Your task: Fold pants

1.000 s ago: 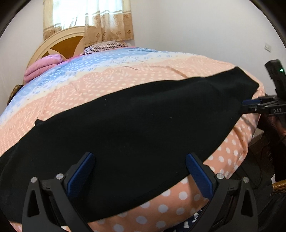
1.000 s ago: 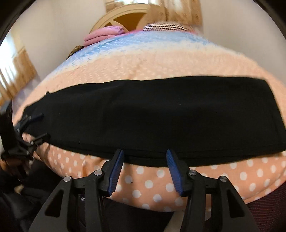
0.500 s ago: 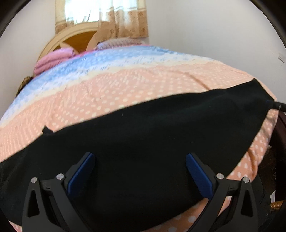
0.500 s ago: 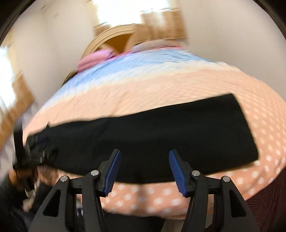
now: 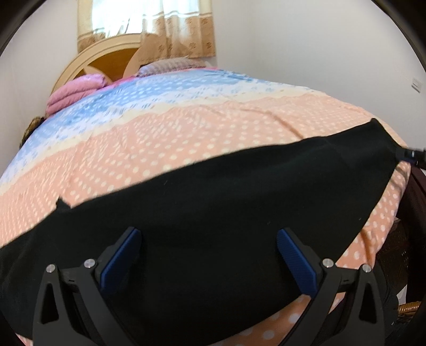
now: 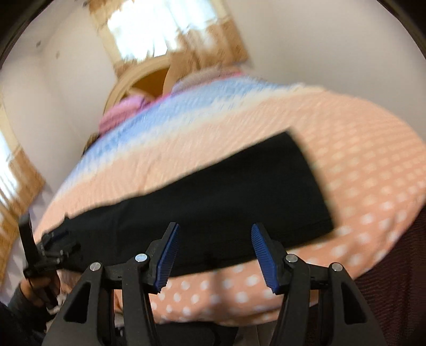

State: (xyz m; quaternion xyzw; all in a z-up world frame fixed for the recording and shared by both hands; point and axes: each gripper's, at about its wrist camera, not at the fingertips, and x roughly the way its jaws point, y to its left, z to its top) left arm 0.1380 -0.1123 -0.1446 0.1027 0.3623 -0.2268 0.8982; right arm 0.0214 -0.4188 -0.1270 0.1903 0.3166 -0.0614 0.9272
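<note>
Lying flat across the near part of the bed [image 5: 186, 149]: one pair of black pants [image 5: 213, 213], folded lengthwise into a long dark band, spread over the peach polka-dot bedspread [image 6: 372, 186] close to its front edge.

Left gripper [image 5: 209, 255]: jaws wide apart, blue pads clear of the cloth, nothing between them; it hangs above the pants, pointing down at them. In the right wrist view the same gripper sits at the band's left end.

Right gripper [image 6: 213, 252]: jaws parted about halfway, empty, poised over the front hem of the pants and the dotted edge of the bedspread. That view is motion-blurred.

Far end of bed: blue and cream bands of the bedspread, a folded pink quilt [image 5: 74, 90], a striped pillow [image 5: 170, 65], a rounded wooden headboard [image 5: 106, 58], a curtained window [image 5: 146, 24] above.
</note>
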